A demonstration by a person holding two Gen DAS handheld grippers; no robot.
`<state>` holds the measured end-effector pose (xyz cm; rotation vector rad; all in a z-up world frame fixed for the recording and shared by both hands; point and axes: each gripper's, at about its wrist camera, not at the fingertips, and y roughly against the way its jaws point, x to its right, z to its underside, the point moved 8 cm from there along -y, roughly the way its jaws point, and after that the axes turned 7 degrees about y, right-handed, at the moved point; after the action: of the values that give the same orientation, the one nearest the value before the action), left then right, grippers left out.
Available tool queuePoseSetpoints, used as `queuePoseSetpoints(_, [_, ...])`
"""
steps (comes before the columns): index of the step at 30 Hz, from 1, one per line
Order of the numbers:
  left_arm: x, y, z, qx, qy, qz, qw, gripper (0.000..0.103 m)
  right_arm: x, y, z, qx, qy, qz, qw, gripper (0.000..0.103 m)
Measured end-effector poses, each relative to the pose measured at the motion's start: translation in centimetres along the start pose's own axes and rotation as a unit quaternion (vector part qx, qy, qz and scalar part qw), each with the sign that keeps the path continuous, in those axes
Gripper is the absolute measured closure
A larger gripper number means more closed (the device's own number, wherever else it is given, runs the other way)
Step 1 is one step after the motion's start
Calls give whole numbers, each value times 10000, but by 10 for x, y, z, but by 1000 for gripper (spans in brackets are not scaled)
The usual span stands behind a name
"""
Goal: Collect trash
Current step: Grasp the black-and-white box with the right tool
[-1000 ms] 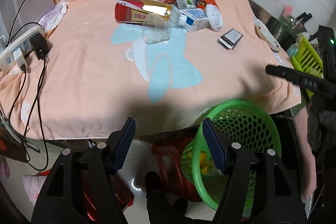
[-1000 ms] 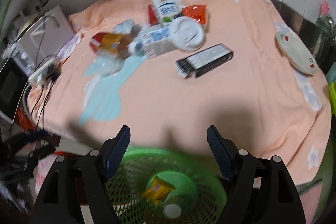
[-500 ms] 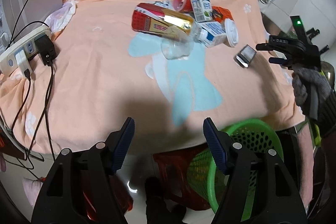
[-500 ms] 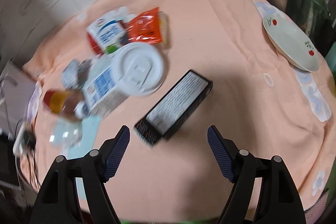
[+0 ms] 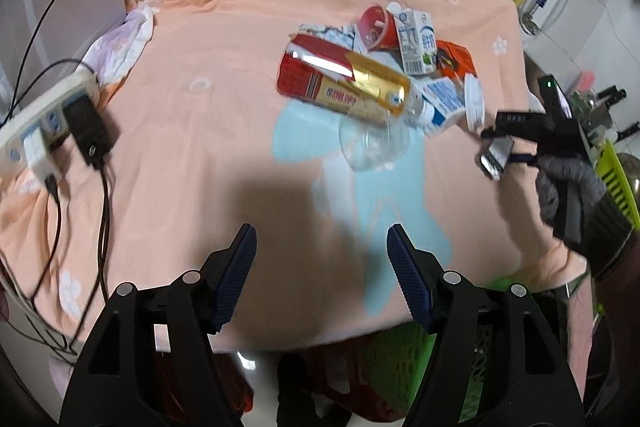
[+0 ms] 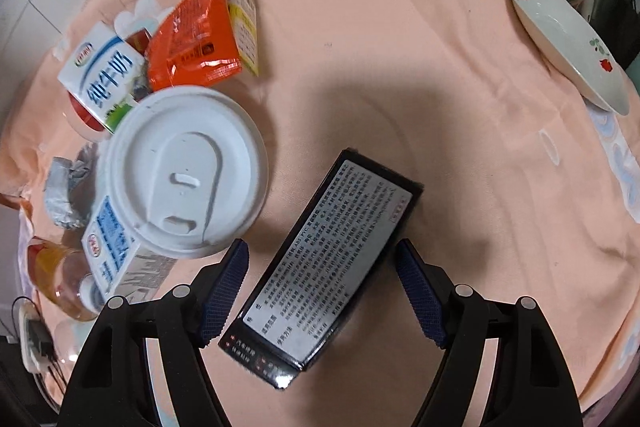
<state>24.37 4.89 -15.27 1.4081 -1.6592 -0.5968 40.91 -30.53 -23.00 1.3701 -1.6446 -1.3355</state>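
Observation:
Trash lies in a heap on the peach cloth (image 5: 200,131): a red and gold packet (image 5: 340,83), a clear plastic cup (image 5: 372,145), milk cartons (image 5: 416,41), a white cup lid (image 6: 186,171) and an orange wrapper (image 6: 192,39). A black box with a white printed label (image 6: 324,267) lies apart from the heap. My right gripper (image 6: 322,291) is open with its jaws on either side of the box, not closed on it. It also shows in the left wrist view (image 5: 516,137). My left gripper (image 5: 320,271) is open and empty over the cloth's near part.
A green mesh basket (image 5: 404,355) stands below the table's near edge. A power strip with cables (image 5: 44,123) lies at the left edge. A white flowered plate (image 6: 568,47) sits at the right edge. A lime rack (image 5: 616,183) stands further right.
My right gripper has moved from above the basket out over the table and down around the black box. My left gripper has moved forward over the cloth.

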Motion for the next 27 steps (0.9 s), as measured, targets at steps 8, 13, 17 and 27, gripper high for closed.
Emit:
queuePoseSetpoints(8, [19,-18,-63,86,104,-42,9999,32,0,1,-1,-7,284,223,9993,50])
queuePoseSetpoints(13, [43,-30,-77,38,-466,129,9988,29,6,8,11,-20,344,59,9994,55])
queuePoseSetpoints(17, [62,-52,-67,-281,-987,505,9934,28,11,12,24,-7,475,-13,9989,55])
queuePoseSetpoints(27, [73,-95,-49,-641,-955,804,9901,46,3,24,58,120,723,-200,9971,55])
